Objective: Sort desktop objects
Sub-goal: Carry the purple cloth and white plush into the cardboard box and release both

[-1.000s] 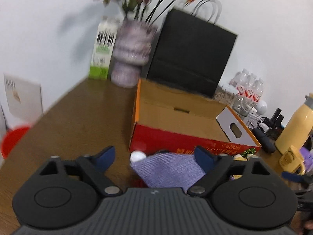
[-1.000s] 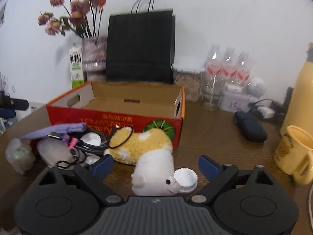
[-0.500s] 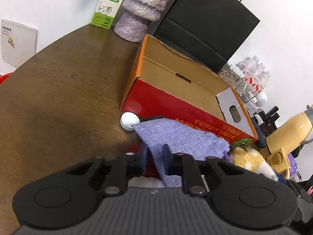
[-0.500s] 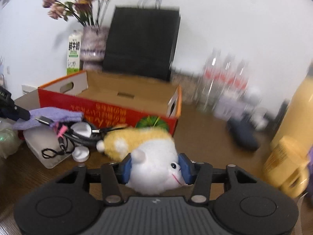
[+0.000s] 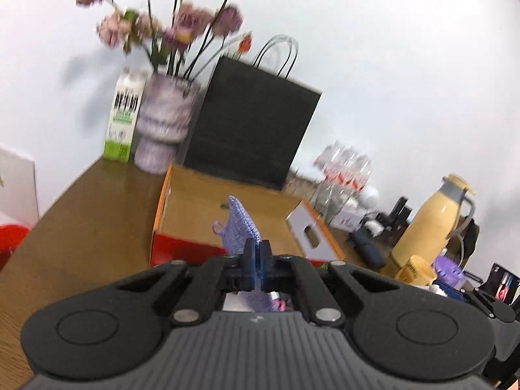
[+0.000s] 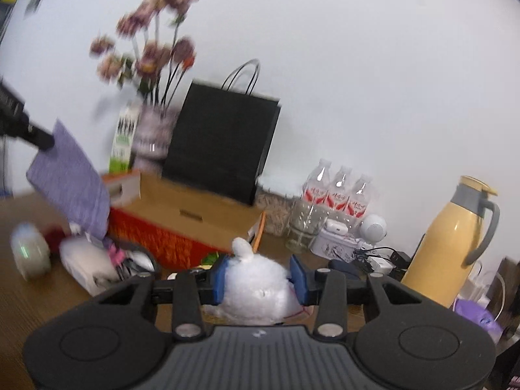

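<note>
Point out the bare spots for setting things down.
Free: the cardboard box floor, and the table left of it, up to the milk carton. Crowded: around the yellow flask and water bottles.

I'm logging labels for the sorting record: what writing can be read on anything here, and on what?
None is legible.
Green and white milk carton: dark print, blurred.
Red cardboard box: gold print on its front, blurred.
Clear plastic water bottles: red labels, too small.
Yellow ceramic mug: dark marking, unreadable.
</note>
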`<state>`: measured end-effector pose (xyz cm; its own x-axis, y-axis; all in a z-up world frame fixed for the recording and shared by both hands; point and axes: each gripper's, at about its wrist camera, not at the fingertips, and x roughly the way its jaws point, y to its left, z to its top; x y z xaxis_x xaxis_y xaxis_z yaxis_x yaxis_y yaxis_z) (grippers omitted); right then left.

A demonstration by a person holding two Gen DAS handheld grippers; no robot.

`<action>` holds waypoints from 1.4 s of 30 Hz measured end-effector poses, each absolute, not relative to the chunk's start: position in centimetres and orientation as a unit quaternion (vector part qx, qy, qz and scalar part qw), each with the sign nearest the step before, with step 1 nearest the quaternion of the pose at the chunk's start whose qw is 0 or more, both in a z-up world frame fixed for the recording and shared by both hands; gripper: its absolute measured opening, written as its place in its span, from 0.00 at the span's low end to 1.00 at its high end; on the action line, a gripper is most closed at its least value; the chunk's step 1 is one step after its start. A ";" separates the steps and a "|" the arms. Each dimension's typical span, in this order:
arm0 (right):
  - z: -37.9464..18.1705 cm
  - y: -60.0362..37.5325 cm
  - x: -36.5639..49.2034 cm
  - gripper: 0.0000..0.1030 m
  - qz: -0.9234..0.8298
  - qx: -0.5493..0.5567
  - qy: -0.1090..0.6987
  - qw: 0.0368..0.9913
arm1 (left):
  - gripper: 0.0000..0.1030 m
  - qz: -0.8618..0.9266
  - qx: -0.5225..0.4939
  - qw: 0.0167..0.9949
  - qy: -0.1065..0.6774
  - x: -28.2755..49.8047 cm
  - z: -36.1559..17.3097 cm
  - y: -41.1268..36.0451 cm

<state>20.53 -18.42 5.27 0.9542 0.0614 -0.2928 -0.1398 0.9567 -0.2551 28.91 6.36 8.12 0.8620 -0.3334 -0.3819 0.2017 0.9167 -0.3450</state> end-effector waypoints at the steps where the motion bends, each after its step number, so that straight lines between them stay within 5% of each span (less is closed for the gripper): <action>1: 5.8 -18.7 20.1 0.38 0.055 -0.129 0.137 0.981 | 0.03 -0.142 -0.151 0.954 0.218 28.4 8.4 6.4; 14: 10.4 -17.7 17.2 0.38 0.091 -0.122 0.105 0.983 | 0.03 -0.172 -0.122 0.960 0.184 25.9 13.4 6.0; 25: 17.0 -14.5 32.2 0.38 0.112 -0.127 0.137 0.976 | 0.03 -0.219 -0.104 0.950 0.197 38.5 19.7 3.1; 32: 13.8 -13.0 44.8 0.38 0.109 -0.117 0.193 0.968 | 0.03 -0.257 -0.122 0.929 0.237 48.6 14.7 3.2; 39: 4.8 -10.7 55.6 0.38 0.096 -0.129 0.234 0.959 | 0.03 -0.163 -0.068 0.904 0.391 63.1 0.9 5.4; 42: 2.0 -9.3 57.9 0.38 0.091 -0.170 0.242 0.951 | 0.03 -0.148 -0.010 0.906 0.397 64.0 -1.1 5.0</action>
<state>57.88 -9.32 1.95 0.8669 0.0900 -0.4903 -0.2543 0.9258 -0.2798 64.02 4.96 -1.14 0.6419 -0.2757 -0.7156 0.2597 0.9562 -0.1354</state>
